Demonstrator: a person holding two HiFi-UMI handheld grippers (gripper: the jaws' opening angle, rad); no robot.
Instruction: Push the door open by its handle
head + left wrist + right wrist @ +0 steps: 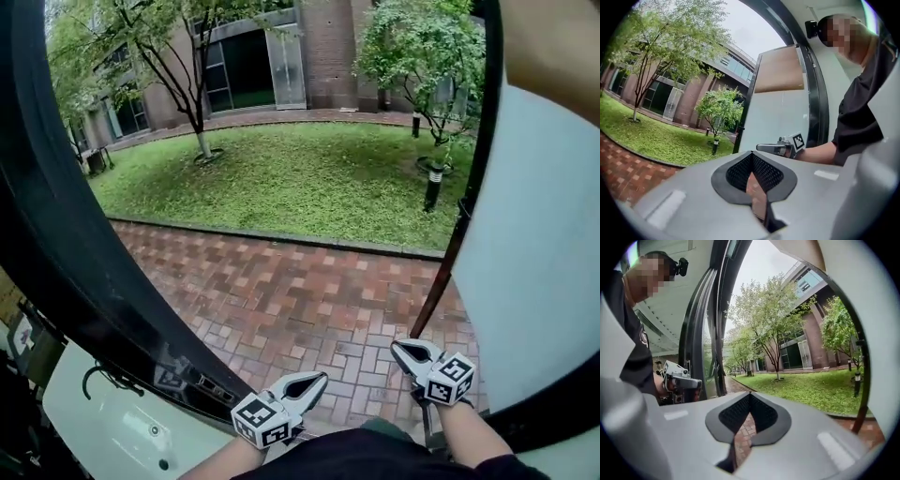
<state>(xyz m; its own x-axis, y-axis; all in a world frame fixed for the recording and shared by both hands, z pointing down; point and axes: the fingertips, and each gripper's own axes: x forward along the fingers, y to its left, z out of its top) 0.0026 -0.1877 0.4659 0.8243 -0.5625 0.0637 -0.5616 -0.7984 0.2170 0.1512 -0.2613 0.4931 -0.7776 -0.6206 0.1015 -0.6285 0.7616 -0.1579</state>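
The door (548, 281) stands swung open at my right, a white leaf with a dark edge (473, 178) and a small black latch piece (462, 208); the same leaf (780, 117) shows in the left gripper view. I cannot make out its handle. My left gripper (317, 380) and right gripper (401, 349) hover side by side in the doorway above the brick paving, both shut and empty, touching nothing. Each gripper view looks out past its own closed tips, left (751, 154) and right (750, 395).
A black curved frame (66, 244) runs down the left side, with a white panel (122, 427) carrying a small dark hook below it. Outside lie red brick paving (300, 300), a lawn (281, 178), trees and a brick building. A person's dark-sleeved arm (862, 117) is close behind the grippers.
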